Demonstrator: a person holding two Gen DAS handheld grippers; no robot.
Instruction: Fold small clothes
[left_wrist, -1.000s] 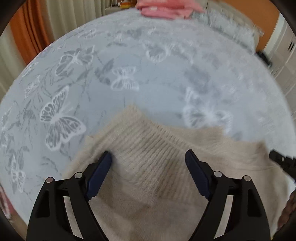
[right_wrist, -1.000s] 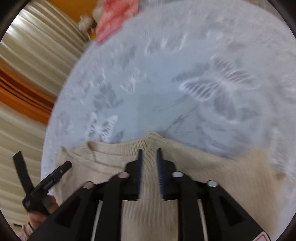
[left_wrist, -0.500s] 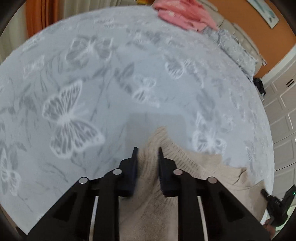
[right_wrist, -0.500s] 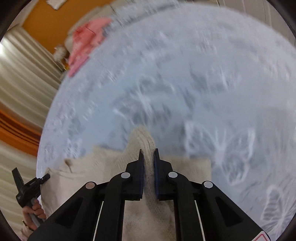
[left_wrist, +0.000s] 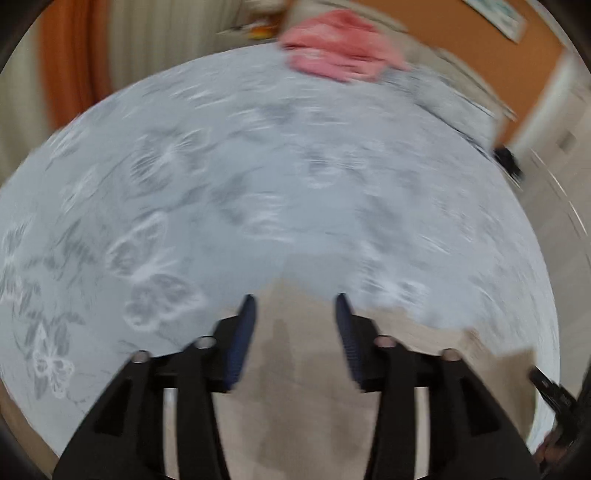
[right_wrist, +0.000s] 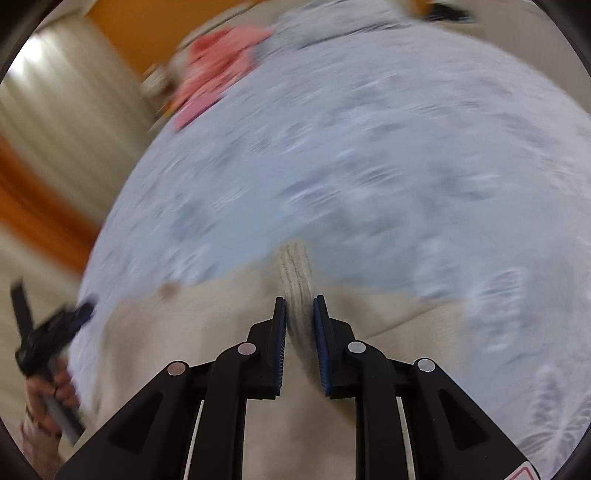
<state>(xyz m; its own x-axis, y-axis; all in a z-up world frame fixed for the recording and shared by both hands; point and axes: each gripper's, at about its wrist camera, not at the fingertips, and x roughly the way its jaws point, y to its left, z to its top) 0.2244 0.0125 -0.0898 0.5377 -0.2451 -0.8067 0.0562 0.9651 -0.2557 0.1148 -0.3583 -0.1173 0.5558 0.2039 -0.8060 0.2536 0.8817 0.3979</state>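
A beige knit sweater (left_wrist: 295, 387) lies on the pale blue butterfly-print bedspread (left_wrist: 258, 166). In the left wrist view my left gripper (left_wrist: 293, 306) is open, its jaws apart over the sweater's near edge, holding nothing. In the right wrist view my right gripper (right_wrist: 299, 306) is shut on a ribbed fold of the sweater (right_wrist: 295, 273), which sticks out past its fingertips. The left gripper also shows at the left of the right wrist view (right_wrist: 48, 339). Both views are motion-blurred.
A heap of pink clothes (left_wrist: 340, 55) lies at the far end of the bed, also in the right wrist view (right_wrist: 214, 74). A grey patterned pillow (left_wrist: 454, 99) sits beside it. Curtains and an orange wall stand behind.
My left gripper was shut on the sweater's edge half a second ago and has opened, letting it go. My right gripper keeps its hold; both have swung quickly.
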